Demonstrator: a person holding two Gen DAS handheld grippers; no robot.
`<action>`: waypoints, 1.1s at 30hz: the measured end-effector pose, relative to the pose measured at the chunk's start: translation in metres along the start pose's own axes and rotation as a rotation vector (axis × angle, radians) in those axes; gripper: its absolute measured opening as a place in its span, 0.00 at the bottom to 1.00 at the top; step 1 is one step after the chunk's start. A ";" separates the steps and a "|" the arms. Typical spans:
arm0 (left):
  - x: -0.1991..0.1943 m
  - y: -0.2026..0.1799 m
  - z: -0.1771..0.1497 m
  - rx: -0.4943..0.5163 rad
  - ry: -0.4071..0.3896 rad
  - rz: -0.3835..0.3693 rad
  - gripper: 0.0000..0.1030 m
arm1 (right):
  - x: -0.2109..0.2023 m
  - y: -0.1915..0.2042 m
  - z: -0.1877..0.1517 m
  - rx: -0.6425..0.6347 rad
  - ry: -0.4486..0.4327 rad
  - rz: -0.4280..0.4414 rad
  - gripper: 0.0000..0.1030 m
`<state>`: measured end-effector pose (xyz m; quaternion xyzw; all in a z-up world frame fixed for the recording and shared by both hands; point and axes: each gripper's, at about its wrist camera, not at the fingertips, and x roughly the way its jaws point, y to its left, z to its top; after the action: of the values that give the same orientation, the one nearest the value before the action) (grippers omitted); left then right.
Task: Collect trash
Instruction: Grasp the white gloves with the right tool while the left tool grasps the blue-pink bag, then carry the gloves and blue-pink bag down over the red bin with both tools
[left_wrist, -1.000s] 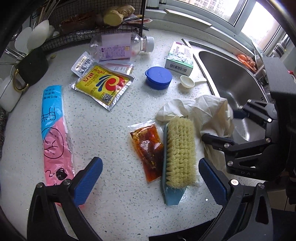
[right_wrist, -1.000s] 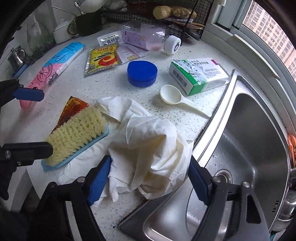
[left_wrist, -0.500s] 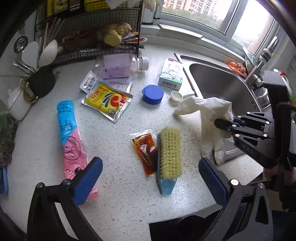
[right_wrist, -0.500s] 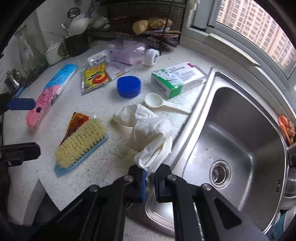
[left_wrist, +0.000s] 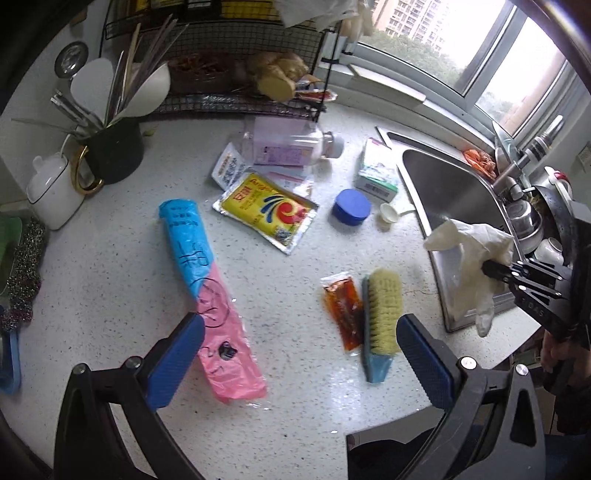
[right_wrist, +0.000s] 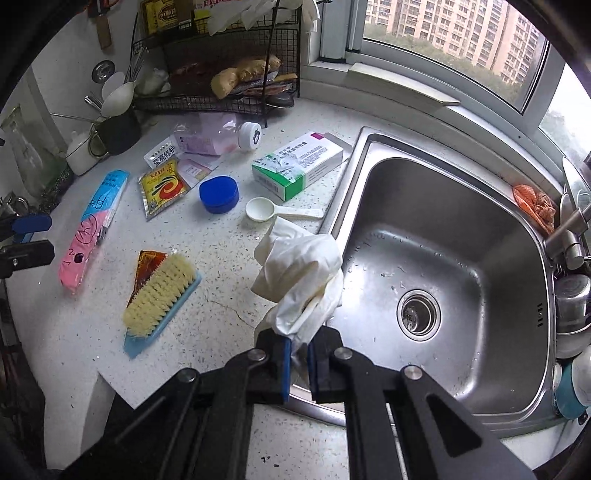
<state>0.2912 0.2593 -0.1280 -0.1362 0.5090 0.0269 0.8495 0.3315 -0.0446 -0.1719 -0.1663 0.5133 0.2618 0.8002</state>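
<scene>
Right gripper (right_wrist: 296, 354): blue-padded jaws pinched nearly together on a crumpled cream rubber glove (right_wrist: 303, 273), which hangs clear of the surface above the sink's near-left edge.
Left gripper (left_wrist: 301, 362): blue-padded jaws spread wide with nothing between them, held above the worktop.
Worktop: white speckled stone counter (left_wrist: 110, 266), meeting a stainless-steel sink (right_wrist: 480, 229).
Sauce sachet: clear packet of red-brown sauce (left_wrist: 343, 306), flat on the counter, touching the side of a straw-bristled scrubbing brush with a light-blue back (left_wrist: 382, 314).
Bag roll: blue-and-pink roll of plastic bags (left_wrist: 203, 280), lying left of the sachet, its pink end just beside the left gripper's near pad.
Foil pouch: yellow-and-silver foil pouch (left_wrist: 266, 210), flat beyond the roll.
Bottle: clear plastic bottle with a pale purple label (left_wrist: 288, 146), on its side before the black wire rack (left_wrist: 236, 66).
Carton: green-and-white cardboard box (right_wrist: 299, 166), beside the sink rim.
Small items: round blue lid (right_wrist: 218, 194) and white plastic scoop (right_wrist: 266, 210), between pouch and sink.
</scene>
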 end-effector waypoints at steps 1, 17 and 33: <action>0.004 0.004 0.001 -0.004 0.007 0.004 1.00 | 0.000 -0.001 0.000 0.010 0.000 0.000 0.06; 0.059 0.054 0.016 -0.084 0.067 0.063 0.88 | 0.014 -0.002 0.001 0.029 0.041 -0.002 0.06; 0.054 0.002 -0.008 0.006 0.079 0.057 0.08 | -0.002 -0.017 -0.005 0.015 -0.031 0.051 0.06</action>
<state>0.3100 0.2541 -0.1785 -0.1199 0.5458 0.0442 0.8281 0.3368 -0.0612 -0.1718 -0.1430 0.5070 0.2808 0.8023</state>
